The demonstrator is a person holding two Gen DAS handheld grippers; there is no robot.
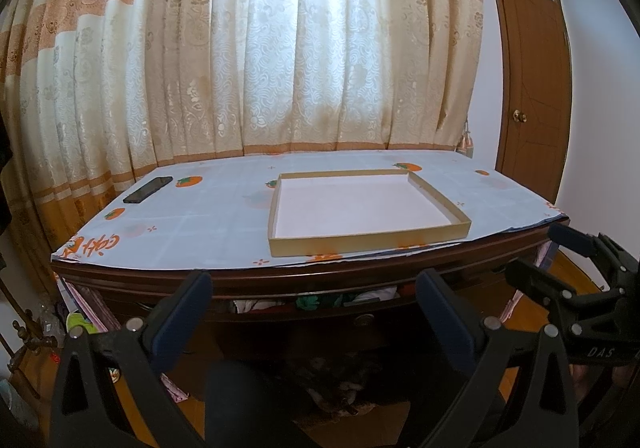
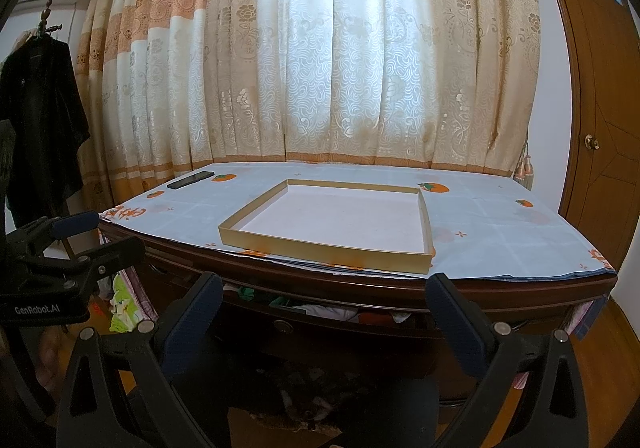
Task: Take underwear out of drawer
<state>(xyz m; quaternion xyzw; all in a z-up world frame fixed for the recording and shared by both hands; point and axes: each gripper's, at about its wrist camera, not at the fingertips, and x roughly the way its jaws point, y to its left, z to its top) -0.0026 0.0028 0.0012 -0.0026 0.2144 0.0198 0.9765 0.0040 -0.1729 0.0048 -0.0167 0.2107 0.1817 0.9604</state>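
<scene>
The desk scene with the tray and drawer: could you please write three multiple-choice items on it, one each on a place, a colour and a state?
1. Where does the phone lie?
A. inside the tray
B. on the tablecloth, left of the tray
C. in the drawer

2. What colour are the tray's walls?
A. tan-gold
B. blue
C. black

3. What state is the drawer in?
A. fully shut
B. removed
C. slightly open, clothes showing

Answers: 1 B, it rests on the tablecloth apart from the tray; 2 A, the rim is tan-gold around a white floor; 3 C, fabric shows in the gap under the desk edge.
</scene>
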